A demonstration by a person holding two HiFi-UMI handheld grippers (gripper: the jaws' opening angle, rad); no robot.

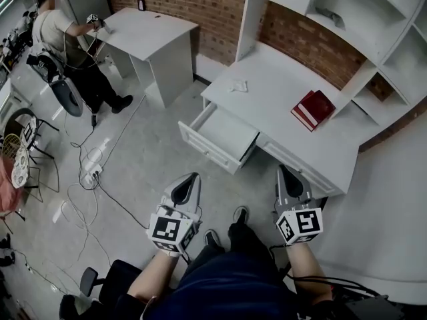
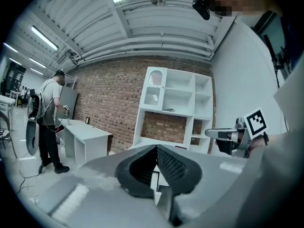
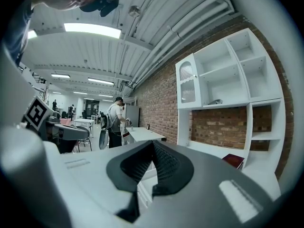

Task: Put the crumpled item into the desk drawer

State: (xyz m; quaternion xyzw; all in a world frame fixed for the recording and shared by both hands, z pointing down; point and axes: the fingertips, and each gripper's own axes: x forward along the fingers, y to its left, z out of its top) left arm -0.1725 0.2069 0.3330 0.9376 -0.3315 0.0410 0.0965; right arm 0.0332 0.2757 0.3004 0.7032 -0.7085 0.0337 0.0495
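A small white crumpled item (image 1: 238,85) lies on the white desk (image 1: 287,105) near its far left end. The desk drawer (image 1: 220,139) below it stands pulled out, and its inside looks bare. My left gripper (image 1: 191,180) is shut with nothing in it, held in the air short of the drawer. Beside it on the right, my right gripper (image 1: 285,173) is also shut on nothing, close to the desk's front edge. In the left gripper view the left gripper (image 2: 156,148) has its jaws pressed together. The right gripper (image 3: 152,144) looks the same in its own view.
A red book (image 1: 313,109) lies on the desk by the white shelf unit (image 1: 373,39). A second white desk (image 1: 150,35) stands at the back left, with a person (image 1: 67,45) working at it. Cables (image 1: 87,179) trail over the grey floor.
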